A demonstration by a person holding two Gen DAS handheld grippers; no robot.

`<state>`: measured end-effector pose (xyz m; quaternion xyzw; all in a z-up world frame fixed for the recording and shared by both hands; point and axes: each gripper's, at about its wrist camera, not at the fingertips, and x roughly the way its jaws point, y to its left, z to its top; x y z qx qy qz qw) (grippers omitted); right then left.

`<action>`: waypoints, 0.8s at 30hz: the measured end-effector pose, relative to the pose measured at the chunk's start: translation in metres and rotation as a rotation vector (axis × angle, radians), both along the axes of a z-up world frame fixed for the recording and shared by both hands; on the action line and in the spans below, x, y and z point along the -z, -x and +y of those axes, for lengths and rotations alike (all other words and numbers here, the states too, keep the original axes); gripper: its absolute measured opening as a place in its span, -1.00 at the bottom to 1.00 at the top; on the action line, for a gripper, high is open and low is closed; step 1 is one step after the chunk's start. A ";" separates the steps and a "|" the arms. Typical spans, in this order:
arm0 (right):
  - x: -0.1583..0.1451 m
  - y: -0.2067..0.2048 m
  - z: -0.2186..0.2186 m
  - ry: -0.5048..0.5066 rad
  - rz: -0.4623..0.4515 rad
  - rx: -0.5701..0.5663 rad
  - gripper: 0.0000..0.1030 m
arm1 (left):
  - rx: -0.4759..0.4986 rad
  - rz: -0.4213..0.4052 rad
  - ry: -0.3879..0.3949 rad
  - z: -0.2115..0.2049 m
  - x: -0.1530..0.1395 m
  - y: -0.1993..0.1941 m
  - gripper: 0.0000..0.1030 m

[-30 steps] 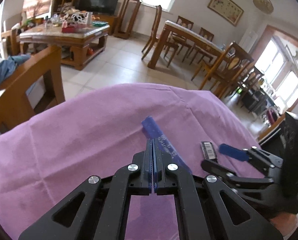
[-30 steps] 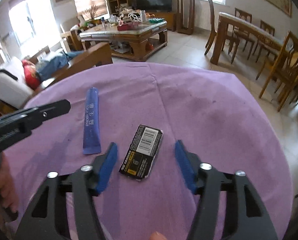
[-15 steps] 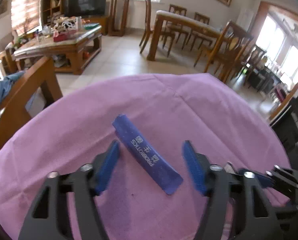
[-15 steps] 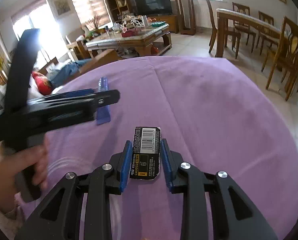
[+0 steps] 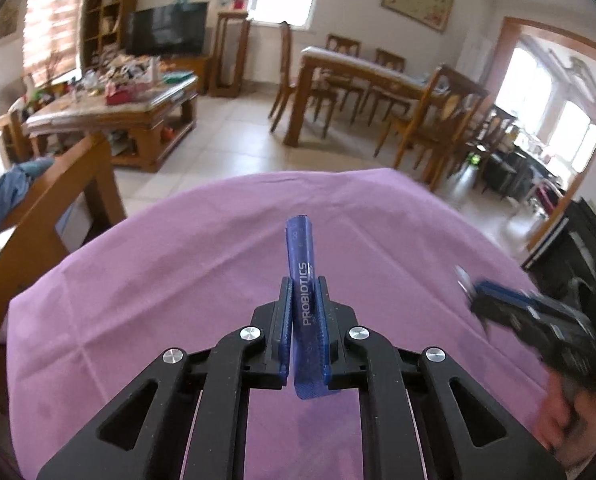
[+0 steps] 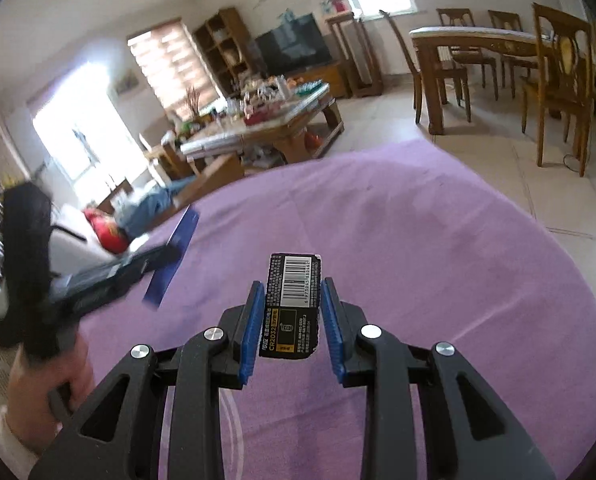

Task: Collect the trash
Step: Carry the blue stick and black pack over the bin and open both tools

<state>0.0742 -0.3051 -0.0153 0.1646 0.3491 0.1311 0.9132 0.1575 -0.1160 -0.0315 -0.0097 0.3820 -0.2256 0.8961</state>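
- The purple tablecloth (image 5: 138,300) covers the whole surface, creased, with nothing else lying on it that either view shows, so nothing blocks either gripper.
- Past the far edge there's a living room: a cluttered coffee table (image 5: 114,116), a dining table (image 5: 362,76) with wooden chairs round it, and a TV (image 5: 166,28) against the back wall.
- Two bits of trash in total, one per gripper.
- The left gripper (image 5: 303,312) is pinched tight on the blue probiotics sachet (image 5: 304,300), which sticks out forward, lifted over the middle of the surface.
- The right gripper (image 6: 292,316) has the black battery card (image 6: 292,304) between its blue pads (image 6: 249,332). The pads sit narrow, right at the card's sides, and the card hangs above the cloth near the front edge.
- In the right wrist view the left gripper shows off to the left, blurred.
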 end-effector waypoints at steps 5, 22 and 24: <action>-0.015 0.012 -0.020 -0.120 -0.111 0.020 -0.45 | 0.060 -0.055 0.066 -0.008 -0.032 0.050 -0.78; -0.084 0.194 -0.231 -0.074 -0.356 0.403 -0.44 | 0.501 -0.109 0.181 -0.233 -0.062 0.168 -0.78; -0.081 0.216 -0.253 -0.066 -0.359 0.470 -0.44 | 0.570 -0.095 0.196 -0.273 -0.055 0.183 -0.78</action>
